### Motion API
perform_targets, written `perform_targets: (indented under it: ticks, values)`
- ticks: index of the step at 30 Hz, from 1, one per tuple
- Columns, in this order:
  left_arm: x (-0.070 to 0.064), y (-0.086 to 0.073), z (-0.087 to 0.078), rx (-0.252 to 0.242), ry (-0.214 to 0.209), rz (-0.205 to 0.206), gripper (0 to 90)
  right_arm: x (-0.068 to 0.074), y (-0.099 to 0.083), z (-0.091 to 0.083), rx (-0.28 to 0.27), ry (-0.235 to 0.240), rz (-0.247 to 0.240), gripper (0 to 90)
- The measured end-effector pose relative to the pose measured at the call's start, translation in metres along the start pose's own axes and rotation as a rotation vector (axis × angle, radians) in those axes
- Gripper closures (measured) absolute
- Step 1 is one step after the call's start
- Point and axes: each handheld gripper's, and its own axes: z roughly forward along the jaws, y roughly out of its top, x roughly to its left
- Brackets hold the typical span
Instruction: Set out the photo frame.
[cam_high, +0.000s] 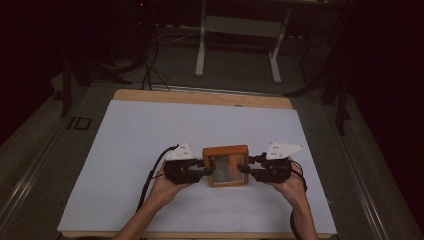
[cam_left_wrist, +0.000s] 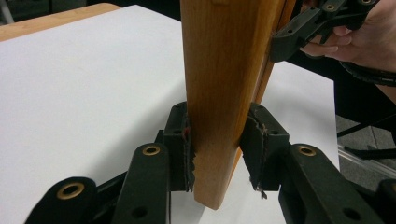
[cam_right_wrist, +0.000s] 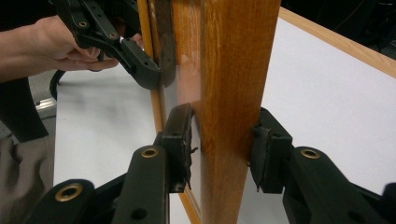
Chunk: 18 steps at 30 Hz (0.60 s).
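Observation:
A wooden picture frame (cam_high: 226, 165) with a glass front is held just above the white table cover, one gripper on each side. My left gripper (cam_high: 206, 170) is shut on the frame's left edge (cam_left_wrist: 217, 93), whose wood sits pinched between its two pads. On the opposite edge (cam_right_wrist: 231, 93) my right gripper (cam_high: 244, 169) is shut in the same way. In the left gripper view the right gripper (cam_left_wrist: 299, 35) shows beyond the frame, and in the right gripper view the left gripper (cam_right_wrist: 140, 65) shows at the upper left with a hand behind it.
A white sheet (cam_high: 150, 145) covers most of the wooden table (cam_high: 200, 96). Beyond the table's far edge stands a white desk frame (cam_high: 237, 45) on dark floor, with cables (cam_high: 150, 65) and dark stands around it.

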Motion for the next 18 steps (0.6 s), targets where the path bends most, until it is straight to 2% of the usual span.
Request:
perform_targets:
  ticks: [18]
  values:
    - [0.008,0.003,-0.01,0.001,0.005,-0.008,64.9,0.0,0.001,0.011,-0.026,0.007,0.05,62.5]
